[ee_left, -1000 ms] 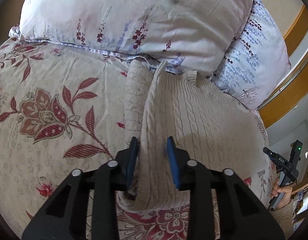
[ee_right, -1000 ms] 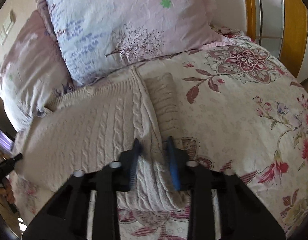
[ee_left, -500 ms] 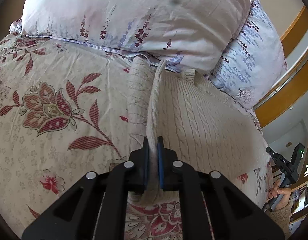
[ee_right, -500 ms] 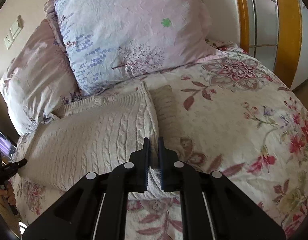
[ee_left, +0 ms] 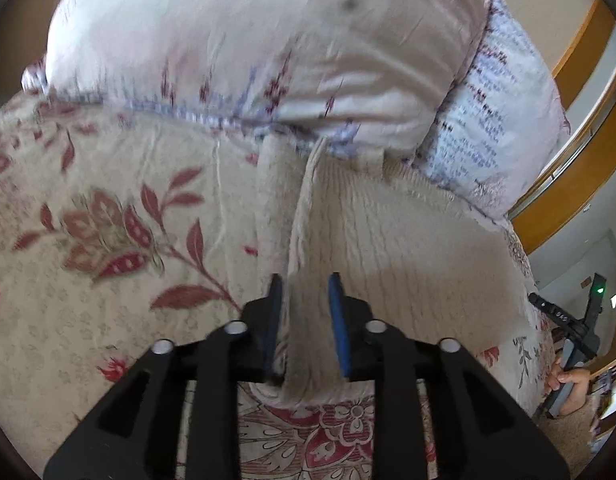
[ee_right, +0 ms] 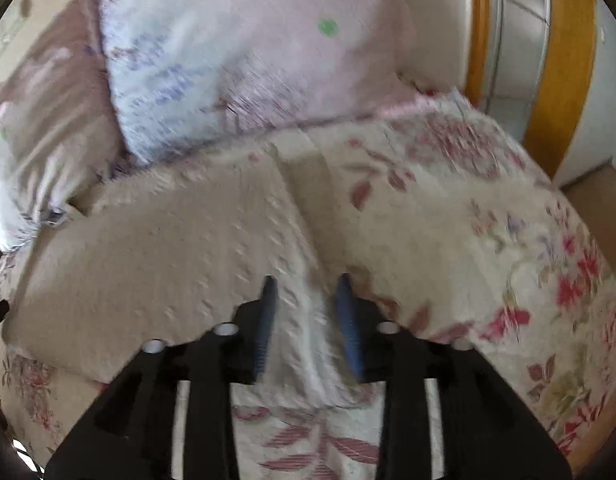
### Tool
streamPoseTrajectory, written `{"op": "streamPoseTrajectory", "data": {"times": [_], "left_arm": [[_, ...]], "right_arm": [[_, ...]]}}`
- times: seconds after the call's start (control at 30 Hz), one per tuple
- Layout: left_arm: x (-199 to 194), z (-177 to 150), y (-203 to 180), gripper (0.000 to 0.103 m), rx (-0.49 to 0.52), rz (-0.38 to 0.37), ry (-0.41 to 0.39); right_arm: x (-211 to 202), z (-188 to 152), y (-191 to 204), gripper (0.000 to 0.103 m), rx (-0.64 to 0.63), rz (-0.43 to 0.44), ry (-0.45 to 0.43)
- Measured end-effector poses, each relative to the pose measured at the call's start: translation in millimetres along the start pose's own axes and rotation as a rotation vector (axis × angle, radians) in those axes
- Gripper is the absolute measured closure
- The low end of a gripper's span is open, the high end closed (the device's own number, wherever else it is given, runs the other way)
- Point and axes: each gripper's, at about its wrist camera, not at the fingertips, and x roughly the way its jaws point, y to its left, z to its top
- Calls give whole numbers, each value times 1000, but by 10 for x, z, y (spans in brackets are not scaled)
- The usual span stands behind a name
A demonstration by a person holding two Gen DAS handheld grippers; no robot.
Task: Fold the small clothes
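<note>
Left wrist view: left tool (ee_left: 304, 312) angled down over a cream cable-knit sweater (ee_left: 387, 248) lying on the bed (ee_left: 108, 208), collar end against the pillows (ee_left: 248, 40) at the head. Jaws narrowly parted, just been opening; a raised ridge of the sweater's folded side stands between the blue pads (ee_left: 339, 328), pads not pressing on it. A hand (ee_left: 567, 378) shows off the bed's far side edge.

Right wrist view, blurred: right tool (ee_right: 308, 312) over the sweater's (ee_right: 168, 256) opposite side fold, near the foot-side hem. Jaws moderately apart, just been opening; knit fold lies between the pads (ee_right: 349, 332), not clamped. Floral bedspread (ee_right: 487, 232) bare alongside; pillows (ee_right: 228, 60) beyond.
</note>
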Motion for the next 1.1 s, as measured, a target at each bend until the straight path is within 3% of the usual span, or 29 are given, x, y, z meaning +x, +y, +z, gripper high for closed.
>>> {"op": "streamPoseTrajectory", "data": {"times": [0.13, 0.33, 0.4, 0.47, 0.6, 0.9, 1.1], "left_arm": [[-73, 37, -282, 56, 105, 20, -62], [191, 67, -563, 53, 177, 43, -24], [298, 64, -543, 53, 171, 58, 5], [394, 13, -469, 54, 152, 83, 44], [430, -42, -389, 54, 142, 77, 48], [357, -156, -364, 56, 128, 61, 42], [127, 87, -70, 55, -81, -52, -30]], "right_arm": [[34, 29, 396, 58, -108, 93, -4], [246, 75, 925, 58, -207, 153, 39], [340, 81, 1062, 56, -230, 154, 50], [444, 45, 1147, 46, -257, 127, 72], [549, -60, 1215, 44, -329, 70, 69], [506, -61, 1160, 44, -323, 77, 66], [553, -7, 1158, 42, -309, 93, 87]]}}
